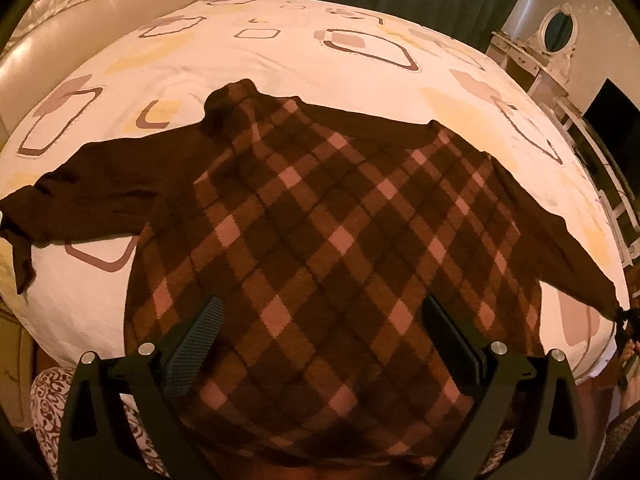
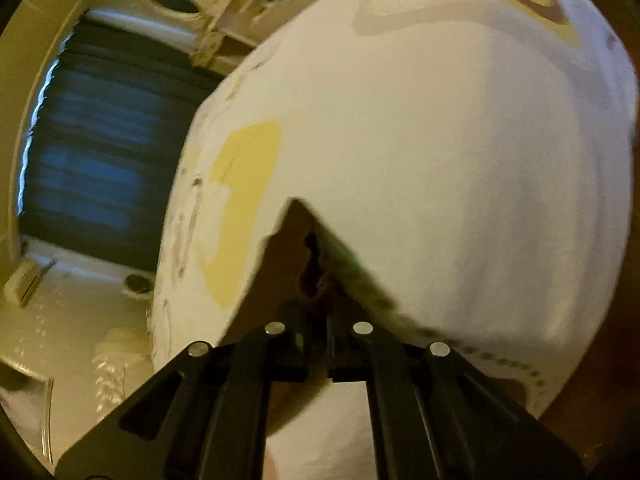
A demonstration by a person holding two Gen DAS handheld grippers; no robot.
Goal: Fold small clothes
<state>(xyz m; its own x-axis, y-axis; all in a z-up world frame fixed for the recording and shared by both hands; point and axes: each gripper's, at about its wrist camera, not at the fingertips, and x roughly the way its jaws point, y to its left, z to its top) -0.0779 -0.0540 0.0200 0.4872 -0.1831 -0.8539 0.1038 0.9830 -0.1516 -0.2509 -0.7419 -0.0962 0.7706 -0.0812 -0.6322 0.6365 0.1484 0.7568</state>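
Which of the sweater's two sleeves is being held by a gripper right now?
The sleeve stretched toward the right edge of the left wrist view: the right gripper is pinching its cuff. The other sleeve lies loose on the bed.

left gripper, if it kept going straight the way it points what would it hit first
Most likely the checked front of the brown sweater spread on the bed. The left gripper hangs open above it, angled down, nothing in between. How close is hard to judge.
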